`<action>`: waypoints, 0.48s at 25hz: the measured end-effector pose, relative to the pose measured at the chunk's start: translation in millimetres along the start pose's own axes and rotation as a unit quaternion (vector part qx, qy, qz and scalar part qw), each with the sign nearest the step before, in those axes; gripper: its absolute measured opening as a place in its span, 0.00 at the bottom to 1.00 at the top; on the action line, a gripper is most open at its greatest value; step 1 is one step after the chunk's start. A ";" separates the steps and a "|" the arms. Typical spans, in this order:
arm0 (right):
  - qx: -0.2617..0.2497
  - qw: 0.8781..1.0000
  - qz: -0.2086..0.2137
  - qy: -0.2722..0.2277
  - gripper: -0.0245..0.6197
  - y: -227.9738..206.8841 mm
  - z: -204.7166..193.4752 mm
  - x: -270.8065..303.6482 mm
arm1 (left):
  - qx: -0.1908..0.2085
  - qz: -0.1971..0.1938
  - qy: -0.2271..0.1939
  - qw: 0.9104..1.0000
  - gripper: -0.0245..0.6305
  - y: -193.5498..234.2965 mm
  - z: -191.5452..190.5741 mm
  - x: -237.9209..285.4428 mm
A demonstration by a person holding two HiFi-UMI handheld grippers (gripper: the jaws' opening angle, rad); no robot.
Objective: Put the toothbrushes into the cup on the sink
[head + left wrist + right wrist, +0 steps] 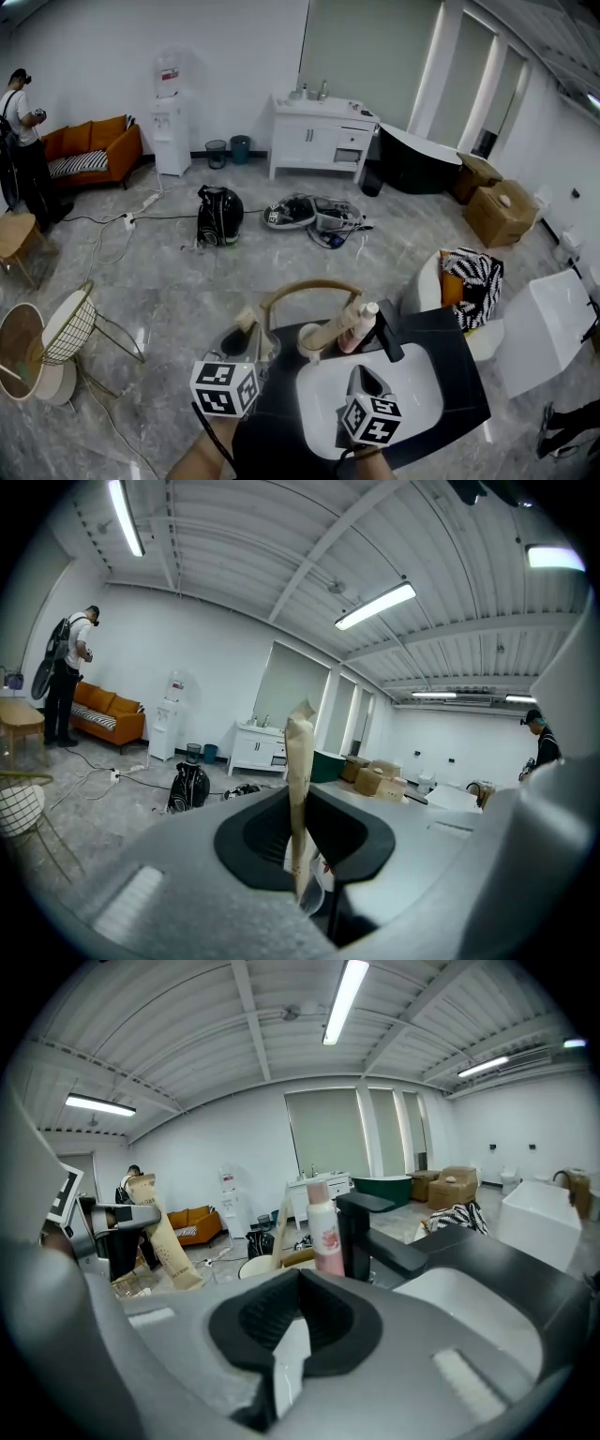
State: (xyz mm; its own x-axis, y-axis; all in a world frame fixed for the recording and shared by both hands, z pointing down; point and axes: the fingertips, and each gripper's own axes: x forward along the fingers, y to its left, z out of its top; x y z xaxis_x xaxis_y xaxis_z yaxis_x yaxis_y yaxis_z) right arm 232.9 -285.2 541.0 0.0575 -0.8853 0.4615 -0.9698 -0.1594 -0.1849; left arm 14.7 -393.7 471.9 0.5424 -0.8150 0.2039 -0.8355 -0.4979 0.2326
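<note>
Bottle (355,327) beside faucet (387,336) — behind sink (424,399)

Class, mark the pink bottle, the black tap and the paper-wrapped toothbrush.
pink bottle (326,1237): right gripper view, its label.
black tap (354,1235): right gripper view, upright column.
paper-wrapped toothbrush (299,761): left gripper view, middle of wrapper.

Lower end of the toothbrush packet (300,761) seems hidden within the left gripper (299,850).

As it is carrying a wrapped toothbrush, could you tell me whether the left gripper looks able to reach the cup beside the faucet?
Probably yes. The left gripper holds the wrapped toothbrush beside the cup, with nothing between them; the faucet and bottle stand on its far side.
</note>
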 end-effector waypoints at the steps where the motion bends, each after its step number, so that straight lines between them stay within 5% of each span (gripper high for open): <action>1: 0.000 1.000 -0.001 0.002 0.04 -0.3 -1.2 0.7 | -0.001 0.000 0.002 1.000 0.10 0.9 -2.5 0.9; 12: -0.001 1.000 0.003 0.014 0.04 3.6 -7.9 9.8 | -0.003 0.005 0.021 1.000 0.10 9.6 -18.7 9.1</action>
State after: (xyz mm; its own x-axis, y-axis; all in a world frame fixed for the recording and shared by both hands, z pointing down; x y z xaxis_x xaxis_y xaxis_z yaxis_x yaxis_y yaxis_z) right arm 228.0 -291.0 551.7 0.0457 -0.8732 0.4852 -0.9704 -0.1540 -0.1858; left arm 13.3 -400.4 493.7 0.5378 -0.8063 0.2464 -0.8401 -0.4880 0.2367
